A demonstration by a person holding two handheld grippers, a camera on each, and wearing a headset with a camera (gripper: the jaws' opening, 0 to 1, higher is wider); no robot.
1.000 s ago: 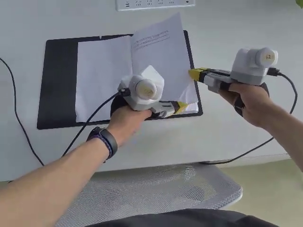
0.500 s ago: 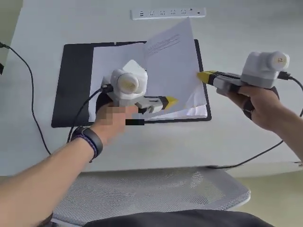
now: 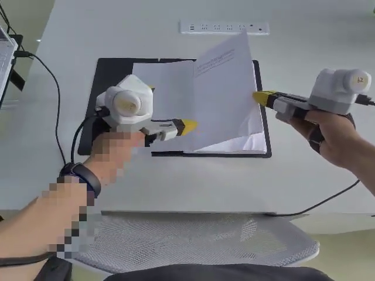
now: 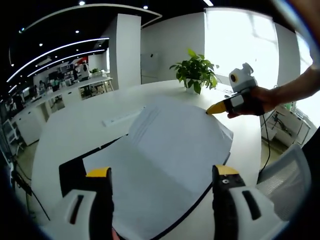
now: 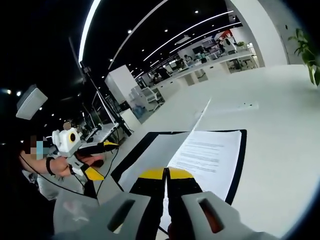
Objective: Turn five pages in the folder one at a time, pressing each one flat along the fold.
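Observation:
A black folder [image 3: 111, 76] lies open on the white table with white sheets in it. One page [image 3: 225, 88] stands lifted off the right-hand stack. My right gripper [image 3: 259, 97] is shut on that page's outer edge; in the right gripper view the sheet [image 5: 200, 120] rises edge-on from the closed jaws [image 5: 166, 175]. My left gripper [image 3: 188, 125] hovers open over the folder's lower middle, in front of the raised page [image 4: 175, 135], with nothing between its jaws [image 4: 162, 175]. The right gripper [image 4: 220, 106] appears beyond the page in the left gripper view.
A white power strip [image 3: 224, 27] lies behind the folder. A black cable [image 3: 55, 99] runs across the table's left side. A mesh chair seat [image 3: 193, 240] sits below the table's front edge. A potted plant [image 4: 195, 75] stands farther down the table.
My left gripper has moved left along the folder's lower edge, away from the right corner. The right gripper still holds the page's edge. The head camera has shifted.

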